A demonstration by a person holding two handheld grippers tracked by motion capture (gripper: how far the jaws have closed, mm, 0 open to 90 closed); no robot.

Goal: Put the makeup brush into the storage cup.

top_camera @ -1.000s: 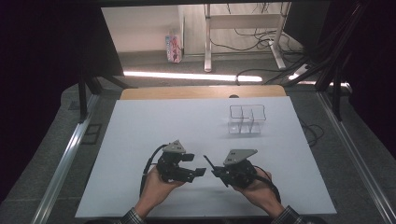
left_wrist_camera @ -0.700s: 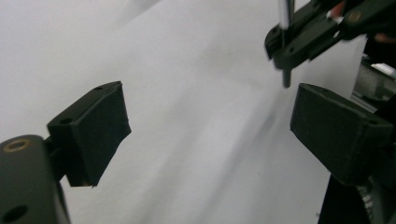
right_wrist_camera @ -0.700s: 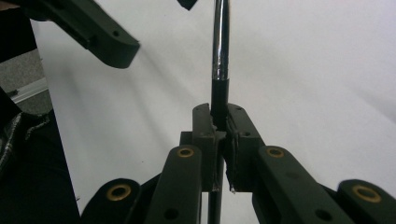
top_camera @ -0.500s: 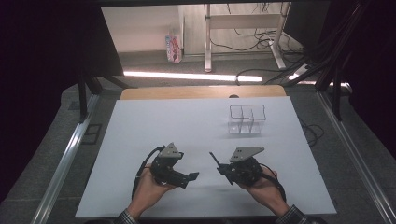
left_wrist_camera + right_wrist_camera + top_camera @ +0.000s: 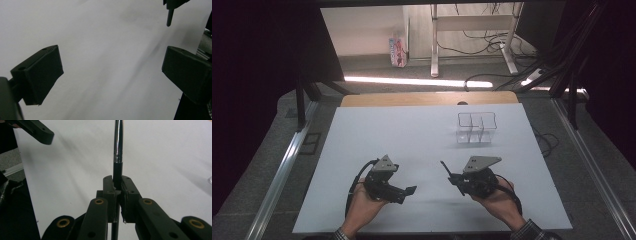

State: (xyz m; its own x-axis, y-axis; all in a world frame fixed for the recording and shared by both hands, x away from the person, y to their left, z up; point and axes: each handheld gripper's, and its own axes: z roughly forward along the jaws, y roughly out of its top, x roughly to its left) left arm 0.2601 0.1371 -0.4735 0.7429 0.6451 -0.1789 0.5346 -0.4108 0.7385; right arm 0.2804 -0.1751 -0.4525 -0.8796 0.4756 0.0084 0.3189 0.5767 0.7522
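No text, label or number is legible anywhere in these views.

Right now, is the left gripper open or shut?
Open. The left gripper has just been opening: in its own view its two black jaws stand far apart over the white table, with nothing between them.

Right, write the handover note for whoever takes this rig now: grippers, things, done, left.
Left gripper: jaws have just been opening, now wide, nothing between them, low over the white table.
Right gripper: shut on a thin black-and-chrome pen, which points toward the left gripper.
Clear divided holder: far right of the table, looks empty.
Done: pen is in the right gripper alone.
Left: probably placing it in the holder.
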